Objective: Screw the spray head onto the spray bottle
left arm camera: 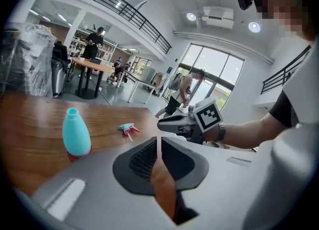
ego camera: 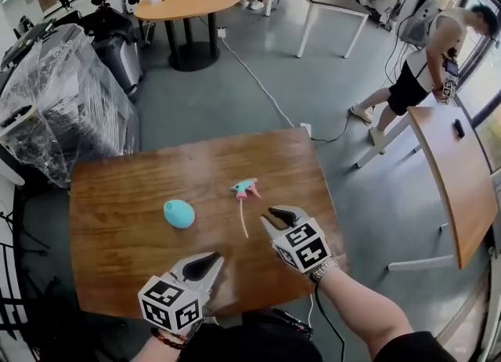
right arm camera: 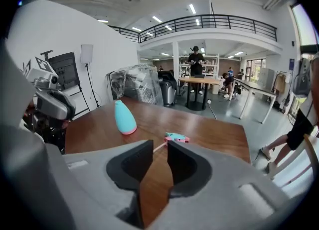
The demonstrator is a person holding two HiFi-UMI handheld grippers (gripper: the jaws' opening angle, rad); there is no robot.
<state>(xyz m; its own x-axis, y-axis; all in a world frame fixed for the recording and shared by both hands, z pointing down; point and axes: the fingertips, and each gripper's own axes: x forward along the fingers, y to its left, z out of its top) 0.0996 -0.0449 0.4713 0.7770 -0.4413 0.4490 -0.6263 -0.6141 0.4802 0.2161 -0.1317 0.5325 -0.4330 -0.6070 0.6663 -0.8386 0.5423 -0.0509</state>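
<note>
A teal spray bottle with a pink base stands upright and uncapped on the wooden table, left of centre. The teal and pink spray head lies on its side to the right of the bottle, its thin tube trailing toward me. My left gripper hovers over the table's near edge, shut and empty; in its own view the bottle is ahead on the left. My right gripper is open and empty just short of the tube; in its own view the spray head lies straight ahead.
Plastic-wrapped equipment stands off the table's far left corner. A second wooden table is to the right, with a person leaning beside it. A round table stands at the back. A cable runs across the floor.
</note>
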